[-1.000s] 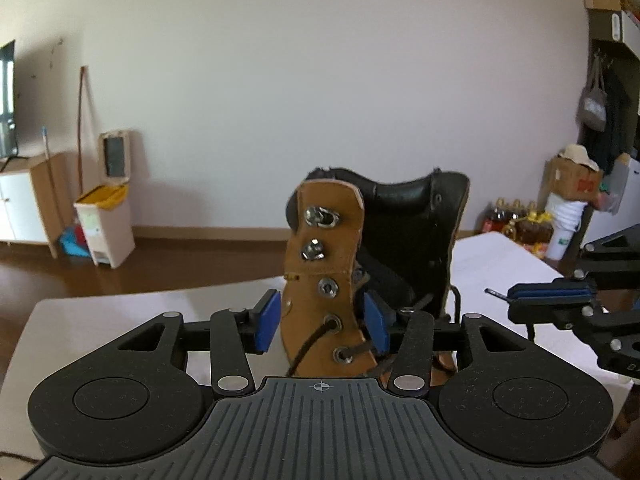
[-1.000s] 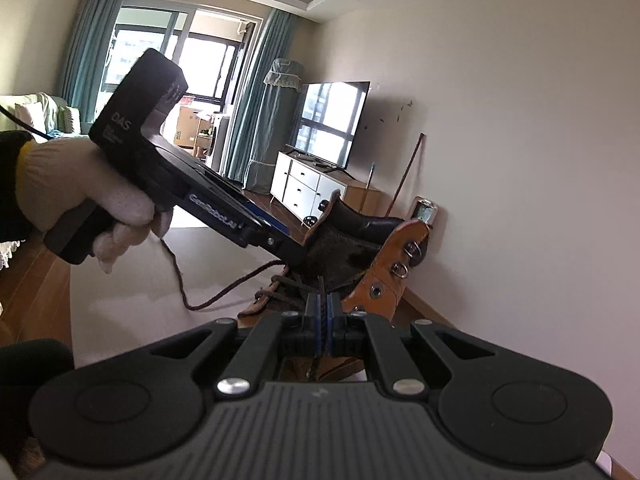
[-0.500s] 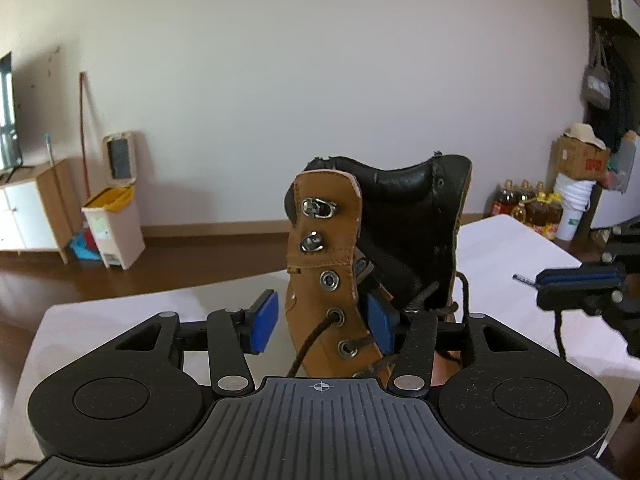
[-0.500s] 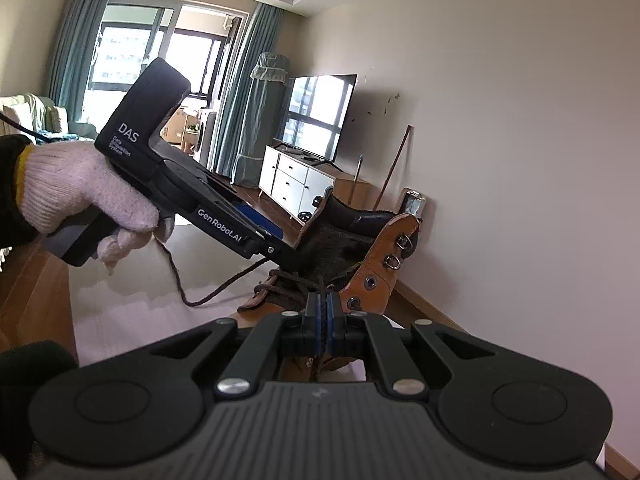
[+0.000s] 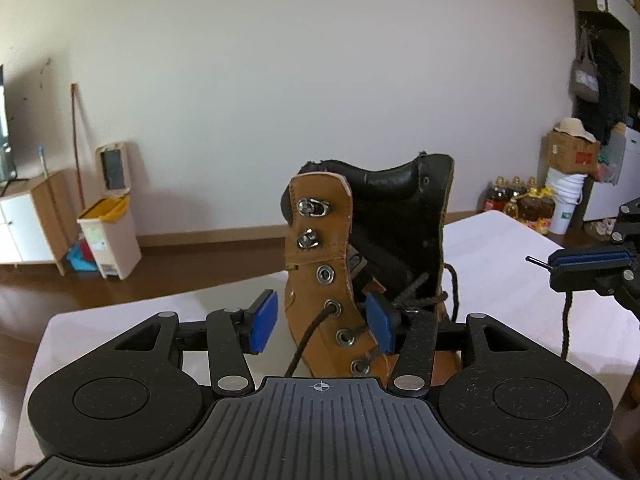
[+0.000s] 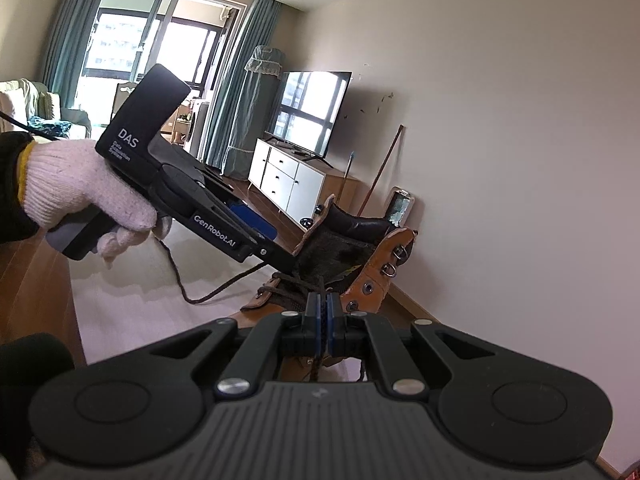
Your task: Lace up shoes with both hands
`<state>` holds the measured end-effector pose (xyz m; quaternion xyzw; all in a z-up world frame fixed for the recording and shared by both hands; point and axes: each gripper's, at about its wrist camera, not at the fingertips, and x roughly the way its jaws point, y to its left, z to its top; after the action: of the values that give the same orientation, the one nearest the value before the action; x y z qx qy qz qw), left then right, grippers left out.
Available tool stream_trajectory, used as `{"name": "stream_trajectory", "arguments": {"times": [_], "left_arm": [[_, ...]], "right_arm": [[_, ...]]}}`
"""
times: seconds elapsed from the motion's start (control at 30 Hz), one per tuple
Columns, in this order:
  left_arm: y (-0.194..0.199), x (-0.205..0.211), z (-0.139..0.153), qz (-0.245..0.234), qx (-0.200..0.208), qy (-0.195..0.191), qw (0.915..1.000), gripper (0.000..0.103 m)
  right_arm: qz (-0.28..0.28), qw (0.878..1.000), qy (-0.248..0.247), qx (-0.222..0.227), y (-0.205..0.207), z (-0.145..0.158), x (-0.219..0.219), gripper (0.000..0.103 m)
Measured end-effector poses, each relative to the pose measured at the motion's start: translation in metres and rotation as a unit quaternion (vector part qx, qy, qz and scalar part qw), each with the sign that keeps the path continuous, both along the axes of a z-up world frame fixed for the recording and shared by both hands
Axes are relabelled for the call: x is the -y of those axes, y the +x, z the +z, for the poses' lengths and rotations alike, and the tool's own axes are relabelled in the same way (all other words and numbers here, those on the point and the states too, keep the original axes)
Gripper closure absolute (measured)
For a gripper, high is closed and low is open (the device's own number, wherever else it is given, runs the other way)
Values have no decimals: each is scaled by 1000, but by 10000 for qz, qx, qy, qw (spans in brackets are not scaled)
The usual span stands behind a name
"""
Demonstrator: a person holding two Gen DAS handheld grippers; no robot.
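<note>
1 boot (image 5: 320,280) is standing on 1 white table (image 5: 520,248), with 2 grippers working at it. The boot is tan leather, matte and stitched along its edges, with a padded black collar and a dark lining. Its near flap is carrying 6 metal fittings in a column: 2 hooks at the top and 4 round eyelets below. 1 dark braided lace (image 5: 308,340) is running through the lower eyelets; 1 strand is coming out of the 2nd eyelet down and trailing toward the camera, and another stretch is lying in a curve on the table in the right wrist view.

The boot's shaft is rising upright and leaning slightly. Its long axis, heel to toe, is running along the table, with the toe pointing toward the left gripper (image 5: 320,322).

That gripper's jaws are standing about halfway apart, straddling the tan flap. The right blue pad (image 5: 378,326) is sitting against the flap's inner side; the left pad is standing clear of the leather, so nothing is clamped. A hand in a white knit glove (image 6: 84,188) is holding this black plastic tool.

The right gripper (image 6: 321,314) is fully closed, its 2 ribbed blue pads pinching the lace near its metal tip, just beside the boot's right side.
</note>
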<state>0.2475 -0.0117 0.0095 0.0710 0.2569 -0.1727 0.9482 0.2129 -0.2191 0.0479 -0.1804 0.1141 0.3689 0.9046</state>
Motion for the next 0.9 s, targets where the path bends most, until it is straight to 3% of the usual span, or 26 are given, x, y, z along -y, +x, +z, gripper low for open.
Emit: {"name": "stream_trajectory", "arguments": {"times": [0.1,0.2,0.27,0.33,0.43,0.53,0.6,0.7,0.8,0.87,0.9], "left_arm": [[-2,-8,14,-346,141,86,9993,49],[2,-17,43,-1046,422,242,9933,50],[10,-15,58,-1547,522,417,9857,49],[27,-3,76,-2166,498,826,9715,50],[55,18,91,-3035,251,1521,9403,53],[89,43,93,-3776,-311,2171,8996,67],[98,52,91,-4037,-511,2335,8831,68],[132,74,82,-4441,-1087,2701,8474,67],[159,88,68,-4525,-1695,2974,8234,67],[169,97,57,-4602,-2012,3273,8004,66],[178,104,47,-4650,-2275,3520,7799,65]], "right_arm": [[-60,10000,-66,14,-5,3,1,99],[-96,9999,-126,33,-10,4,4,99],[-124,9998,-150,29,-13,4,10,99],[-148,9998,-143,18,-12,5,17,99],[-174,9998,-112,2,-8,5,24,99],[-191,9998,-71,-44,-1,3,31,99],[-189,9997,-53,-111,7,0,33,99],[-176,9996,-52,-192,16,-2,34,99],[-115,9994,-51,-327,30,-7,33,99],[-77,9991,-52,-415,39,-9,31,99],[-54,9989,-50,-460,43,-10,31,99]]}}
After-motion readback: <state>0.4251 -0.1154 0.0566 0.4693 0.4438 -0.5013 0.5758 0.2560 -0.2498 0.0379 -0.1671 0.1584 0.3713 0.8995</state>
